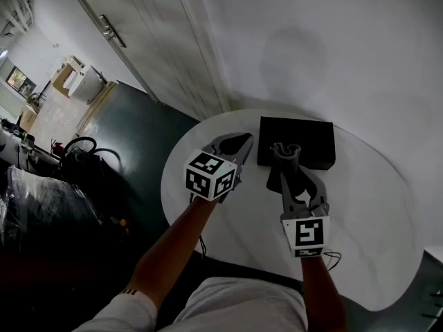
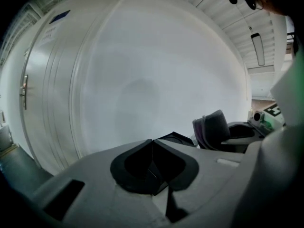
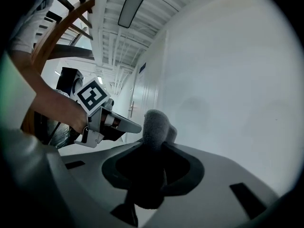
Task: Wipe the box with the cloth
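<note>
Grey cloth [image 3: 154, 127] is pinched in my right claw [image 1: 284, 154], bunched at the tips so there's a pad to rub w/. Black box [image 1: 296, 142] lies flat on the white round bench [image 1: 387, 213], just ahead of both claws. Cloth's at its near edge; contact unclear. Left claw [image 1: 242, 140] is closed on nothing, beside the box's left end, prob. to steady it while I wipe.
</note>
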### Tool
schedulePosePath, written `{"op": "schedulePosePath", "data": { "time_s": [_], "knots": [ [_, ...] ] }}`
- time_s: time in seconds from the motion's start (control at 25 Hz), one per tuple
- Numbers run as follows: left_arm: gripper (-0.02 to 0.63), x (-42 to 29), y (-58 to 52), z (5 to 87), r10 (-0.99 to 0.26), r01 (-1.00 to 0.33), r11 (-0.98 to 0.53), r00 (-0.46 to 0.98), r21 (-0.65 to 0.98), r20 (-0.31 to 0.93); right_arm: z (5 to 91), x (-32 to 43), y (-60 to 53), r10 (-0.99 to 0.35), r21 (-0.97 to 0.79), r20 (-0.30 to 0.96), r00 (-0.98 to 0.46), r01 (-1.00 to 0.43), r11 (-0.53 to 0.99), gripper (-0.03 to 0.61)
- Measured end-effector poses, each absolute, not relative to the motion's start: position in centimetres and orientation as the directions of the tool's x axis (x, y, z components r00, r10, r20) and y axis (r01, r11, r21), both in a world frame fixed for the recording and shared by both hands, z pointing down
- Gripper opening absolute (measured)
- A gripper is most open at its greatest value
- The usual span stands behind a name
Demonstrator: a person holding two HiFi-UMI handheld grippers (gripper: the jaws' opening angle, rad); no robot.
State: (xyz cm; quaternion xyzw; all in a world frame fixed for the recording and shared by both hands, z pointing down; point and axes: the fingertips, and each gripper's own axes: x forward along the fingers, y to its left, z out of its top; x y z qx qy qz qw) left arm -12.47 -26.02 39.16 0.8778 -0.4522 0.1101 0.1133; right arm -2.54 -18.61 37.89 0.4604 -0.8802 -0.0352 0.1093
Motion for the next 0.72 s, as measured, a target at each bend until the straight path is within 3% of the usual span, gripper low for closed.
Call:
{"op": "schedulePosePath", "data": {
  "time_s": [0.48, 0.6, 0.72],
  "knots": [
    [0.023, -12.2, -28.3, 42.5, -0.697, -0.795, -0.582, 0.595, 0.169, 0.4, 42.1, -5.4, -20.0, -0.846, 0.253, 0.214, -0.488, -0.809, 0.531, 0.106],
    [0.09, -11.9, -28.9, 43.2, -0.679, -0.789, -0.586, 0.602, 0.182, 0.421, 43.0, -5.8, -20.3, -0.85, 0.27, 0.222, -0.477, -0.808, 0.524, 0.106],
    [0.104, -11.4, -29.5, 44.1, -0.66, -0.786, -0.587, 0.602, 0.193, 0.449, 43.7, -5.9, -20.7, -0.854, 0.291, 0.23, -0.468, -0.804, 0.519, 0.106]
  ]
}}
